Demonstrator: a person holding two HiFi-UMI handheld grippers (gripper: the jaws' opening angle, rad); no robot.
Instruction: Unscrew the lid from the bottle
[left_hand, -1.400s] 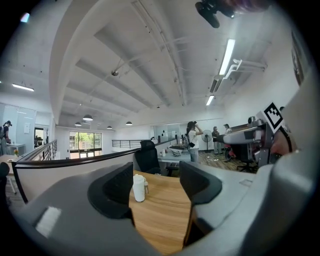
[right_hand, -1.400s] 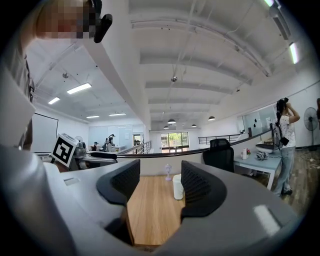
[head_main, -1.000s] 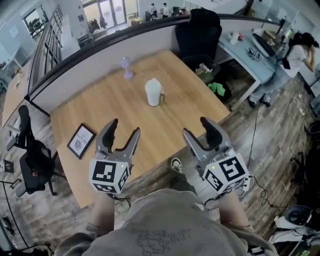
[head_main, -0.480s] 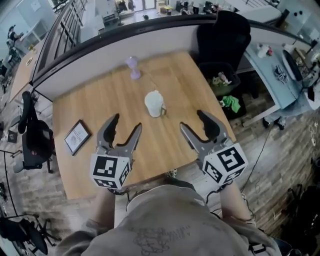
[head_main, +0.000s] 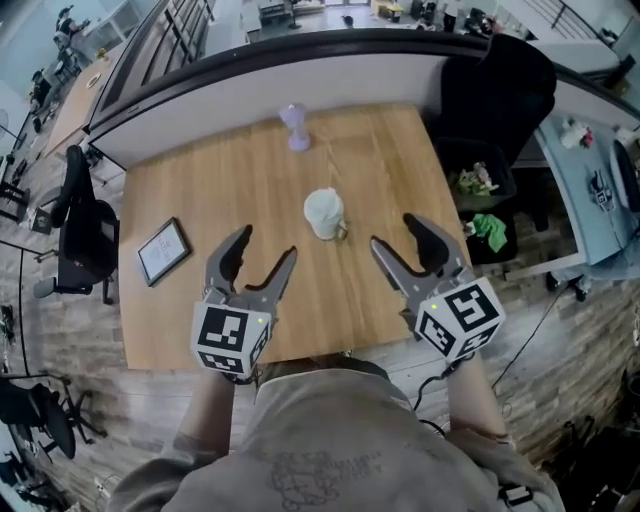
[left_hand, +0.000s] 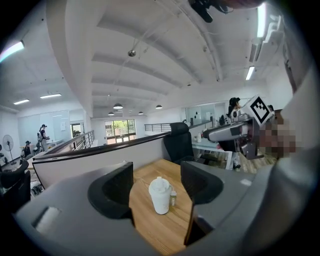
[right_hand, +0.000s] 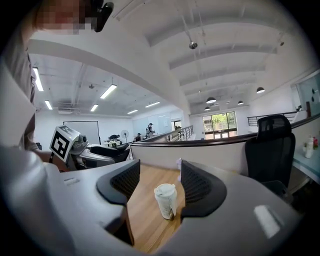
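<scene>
A white bottle (head_main: 324, 213) with a white lid stands upright near the middle of the wooden table (head_main: 230, 190), a small tag hanging at its side. It also shows framed between the jaws as the bottle (left_hand: 160, 195) in the left gripper view and the bottle (right_hand: 166, 200) in the right gripper view. My left gripper (head_main: 268, 257) hovers open over the table's near edge, left of the bottle and well short of it. My right gripper (head_main: 402, 238) is open too, to the bottle's right. Nothing is between either pair of jaws.
A small purple hourglass-shaped object (head_main: 295, 127) stands at the table's far edge by the partition wall. A framed card (head_main: 163, 250) lies at the left. A black office chair (head_main: 500, 85) stands beyond the far right corner, another chair (head_main: 85, 225) at the left.
Both grippers have moved forward over the table's near edge toward the bottle, and the head view has swung so the table sits more squarely ahead.
</scene>
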